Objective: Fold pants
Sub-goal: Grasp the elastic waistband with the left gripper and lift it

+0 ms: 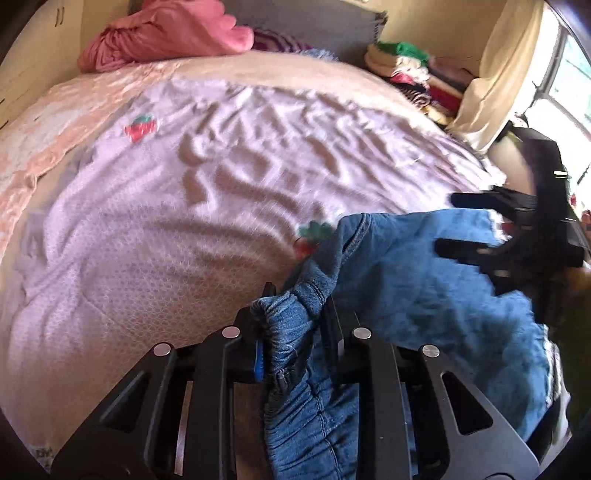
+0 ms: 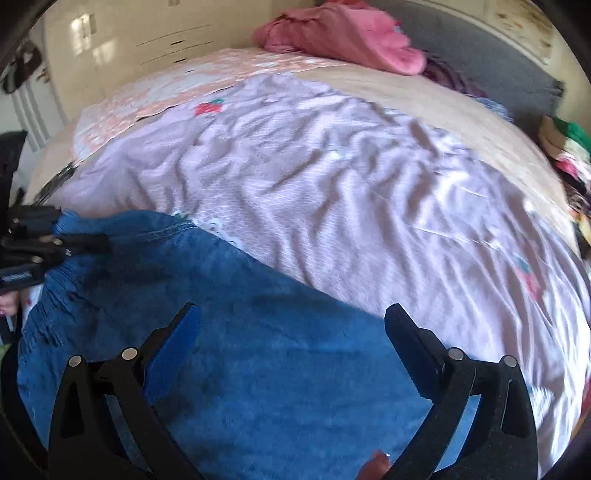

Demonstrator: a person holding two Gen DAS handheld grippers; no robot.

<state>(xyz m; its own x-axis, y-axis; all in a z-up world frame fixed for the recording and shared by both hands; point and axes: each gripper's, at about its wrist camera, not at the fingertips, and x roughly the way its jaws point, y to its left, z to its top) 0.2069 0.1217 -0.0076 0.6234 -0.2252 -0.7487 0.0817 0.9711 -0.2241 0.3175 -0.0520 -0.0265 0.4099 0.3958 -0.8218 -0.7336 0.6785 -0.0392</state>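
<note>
The left tongs (image 1: 293,314) were clamped on the gathered waistband of the pants (image 1: 406,288), the denim bunched between the two fingers. The right tongs (image 2: 291,325) stood wide apart over the blue fabric, holding nothing. The pants (image 2: 240,332) lay at the near edge of the bed, on a wrinkled lilac sheet (image 1: 166,229). A pink bundle (image 2: 343,33) sat at the far end.

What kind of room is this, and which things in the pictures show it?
Most likely a bedroom. A wide bed with a lilac strawberry-print sheet fills the view, a pink blanket lies bundled at its far end, and folded clothes are stacked beside it.
</note>
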